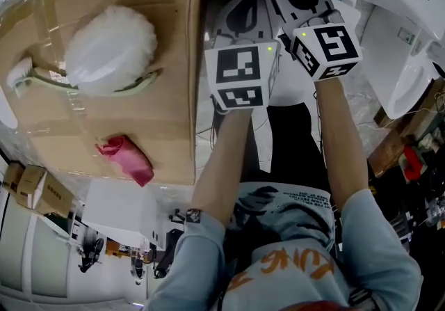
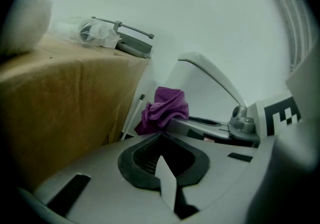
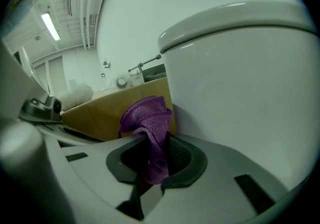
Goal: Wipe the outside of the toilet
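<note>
Right gripper (image 3: 156, 154) clamps a purple cloth (image 3: 146, 118) beside the white toilet (image 3: 240, 92); left gripper (image 2: 162, 160) alongside, jaws together, empty.

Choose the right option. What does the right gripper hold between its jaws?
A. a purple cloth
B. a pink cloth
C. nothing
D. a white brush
A: in the right gripper view, the right gripper has its jaws shut on a purple cloth, next to the white toilet. The pink cloth lies apart on the cardboard.
</note>
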The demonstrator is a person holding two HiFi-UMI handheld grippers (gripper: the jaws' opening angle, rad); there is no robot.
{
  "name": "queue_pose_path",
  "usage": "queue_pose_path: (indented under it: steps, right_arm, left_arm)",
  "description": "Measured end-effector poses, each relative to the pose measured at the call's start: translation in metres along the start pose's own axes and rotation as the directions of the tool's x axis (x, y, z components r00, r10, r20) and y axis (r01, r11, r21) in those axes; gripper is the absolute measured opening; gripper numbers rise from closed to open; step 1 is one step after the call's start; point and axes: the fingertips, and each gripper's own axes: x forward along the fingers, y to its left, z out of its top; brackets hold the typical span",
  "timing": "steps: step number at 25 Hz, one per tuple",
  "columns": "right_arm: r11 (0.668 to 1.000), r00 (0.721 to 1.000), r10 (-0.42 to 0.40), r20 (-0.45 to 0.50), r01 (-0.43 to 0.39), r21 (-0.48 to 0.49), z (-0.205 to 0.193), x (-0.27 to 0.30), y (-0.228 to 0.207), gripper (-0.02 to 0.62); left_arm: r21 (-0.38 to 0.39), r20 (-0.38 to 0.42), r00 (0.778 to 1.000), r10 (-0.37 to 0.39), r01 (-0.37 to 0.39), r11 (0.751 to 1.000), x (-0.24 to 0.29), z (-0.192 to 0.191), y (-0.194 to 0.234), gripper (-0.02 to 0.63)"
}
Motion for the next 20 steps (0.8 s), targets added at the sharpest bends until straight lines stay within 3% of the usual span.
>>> queue_pose_path:
  steps: [2, 16, 20]
  right_arm:
    - [1.0, 1.0, 0.004, -0.003, -0.004, -0.009, 0.0, 0.009, 0.001, 0.08]
    - [1.0, 1.0, -0.031, -0.002, 0.031, 0.005, -0.008, 0.016, -0.032, 0.078]
    - [0.998, 0.999, -0.048, 0.003, 0.048, 0.029, -0.012, 0.006, -0.041, 0.078]
  left_arm:
    - [-0.026, 0.004, 1.0, -0.012, 0.012, 1.0, 0.002, -0.001, 0.002, 0.025]
    - [-0.018, -0.018, 1.0, 0.023, -0.023, 1.0, 0.023, 0.0, 0.011, 0.025]
    - [-0.055, 0.008, 1.0, -0.008, 0.008, 0.998, 0.025, 0.0, 0.0, 0.025]
